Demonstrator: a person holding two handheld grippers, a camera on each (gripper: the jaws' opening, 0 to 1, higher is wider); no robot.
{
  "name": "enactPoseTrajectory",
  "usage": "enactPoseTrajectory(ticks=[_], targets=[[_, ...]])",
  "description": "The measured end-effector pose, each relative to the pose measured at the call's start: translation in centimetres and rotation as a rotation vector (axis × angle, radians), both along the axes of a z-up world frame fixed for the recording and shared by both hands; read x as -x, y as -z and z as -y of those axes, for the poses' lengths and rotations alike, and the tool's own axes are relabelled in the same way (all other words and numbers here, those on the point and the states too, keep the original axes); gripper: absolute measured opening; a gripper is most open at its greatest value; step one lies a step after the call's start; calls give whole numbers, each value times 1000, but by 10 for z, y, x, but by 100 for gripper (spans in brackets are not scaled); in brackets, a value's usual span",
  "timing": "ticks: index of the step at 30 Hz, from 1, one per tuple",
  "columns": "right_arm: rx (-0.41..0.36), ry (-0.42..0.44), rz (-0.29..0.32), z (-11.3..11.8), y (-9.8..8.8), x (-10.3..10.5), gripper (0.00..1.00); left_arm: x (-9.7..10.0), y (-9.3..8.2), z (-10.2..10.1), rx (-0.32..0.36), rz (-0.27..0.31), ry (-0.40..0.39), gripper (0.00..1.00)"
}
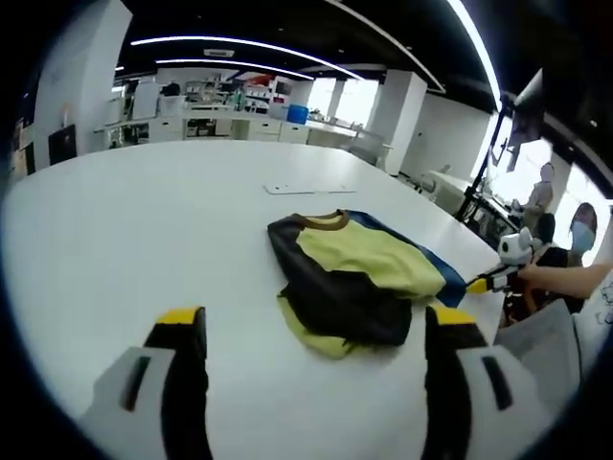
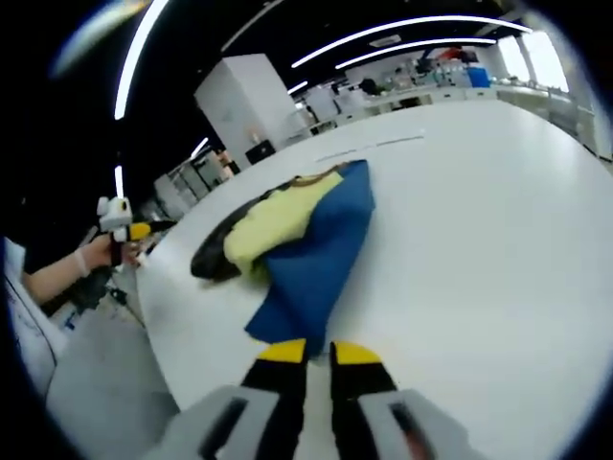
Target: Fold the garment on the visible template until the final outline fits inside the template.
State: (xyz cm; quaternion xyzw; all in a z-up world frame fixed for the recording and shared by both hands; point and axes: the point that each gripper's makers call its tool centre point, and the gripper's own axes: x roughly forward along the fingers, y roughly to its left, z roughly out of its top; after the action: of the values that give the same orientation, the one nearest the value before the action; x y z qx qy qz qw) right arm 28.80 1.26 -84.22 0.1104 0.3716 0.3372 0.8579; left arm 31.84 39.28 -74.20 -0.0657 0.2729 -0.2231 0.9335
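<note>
Long light strips (image 1: 239,43) are glowing on a dark ceiling. White pillars (image 1: 397,120) and counters (image 1: 239,123) are standing beyond the white table (image 1: 124,230), and daylight is coming through far windows (image 1: 345,101).

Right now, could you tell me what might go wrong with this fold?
1. The garment lies bunched near the table edge, so a pull toward that edge could drag it off.
2. The blue template lies rumpled under the garment, so its outline is hard to check against.

Bright, even light from ceiling strip lights (image 1: 239,65); windows (image 1: 356,99) blown out. Strong fisheye bending at edges. Right gripper view slightly soft, possibly motion blur.
</note>
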Motion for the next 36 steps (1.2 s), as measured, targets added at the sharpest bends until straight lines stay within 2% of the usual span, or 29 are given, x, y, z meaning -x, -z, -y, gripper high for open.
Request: enactPoseTrajectory(ticks=[13, 19, 25, 30, 36], targets=[[14, -24, -6, 1, -7, -2, 0, 8, -6, 8, 4, 6, -14, 92], [20, -29, -29, 11, -28, -7, 0, 7, -5, 3, 0, 3, -12, 91], [3, -8, -61, 27, -46, -18, 0, 7, -3, -3, 1, 6, -19, 91], [41, 8, -65, 53, -51, -33, 0, 5, -2, -7, 5, 7, -19, 91], [99, 25, -72, 76, -52, -38, 0, 3, -4, -2, 9, 11, -14, 91]])
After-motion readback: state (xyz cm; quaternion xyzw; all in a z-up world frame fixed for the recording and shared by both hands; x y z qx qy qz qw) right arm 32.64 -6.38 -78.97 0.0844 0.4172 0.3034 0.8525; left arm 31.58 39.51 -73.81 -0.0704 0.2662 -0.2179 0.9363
